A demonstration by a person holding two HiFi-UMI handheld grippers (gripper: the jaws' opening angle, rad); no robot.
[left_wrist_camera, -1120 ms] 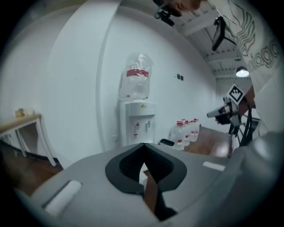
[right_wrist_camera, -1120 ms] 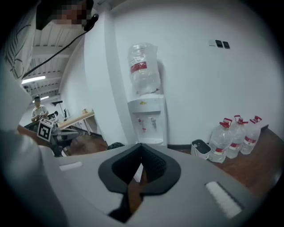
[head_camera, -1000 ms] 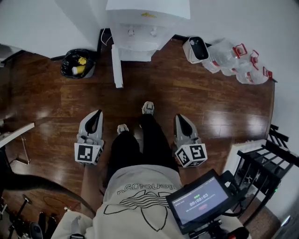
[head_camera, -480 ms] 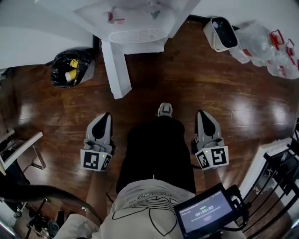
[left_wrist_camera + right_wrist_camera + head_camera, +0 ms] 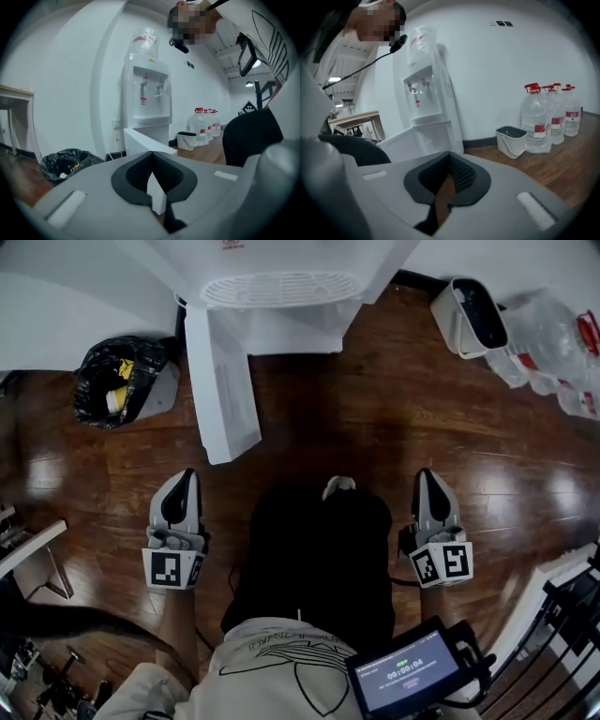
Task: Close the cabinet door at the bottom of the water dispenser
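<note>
The white water dispenser [image 5: 281,287] stands at the top of the head view. Its bottom cabinet door [image 5: 220,381] hangs open, swung out toward me on the dispenser's left side. My left gripper [image 5: 180,482] is low over the wood floor, short of the door's free edge and apart from it, jaws shut on nothing. My right gripper [image 5: 429,479] is level with it past my legs, also shut and empty. The left gripper view has the gripper [image 5: 151,157] pointing at the door [image 5: 140,140] below the dispenser [image 5: 150,93]. The right gripper view has its gripper [image 5: 449,157] facing the dispenser [image 5: 424,98].
A black rubbish bag [image 5: 117,376] lies left of the dispenser. A white bin [image 5: 473,315] and several water bottles [image 5: 553,343] stand to its right. A black rack [image 5: 572,615] is at the right, a table corner [image 5: 28,549] at the left.
The person has stepped toward the dispenser, so it and the open door fill more of the head view. Both grippers came forward with the body and stayed shut.
</note>
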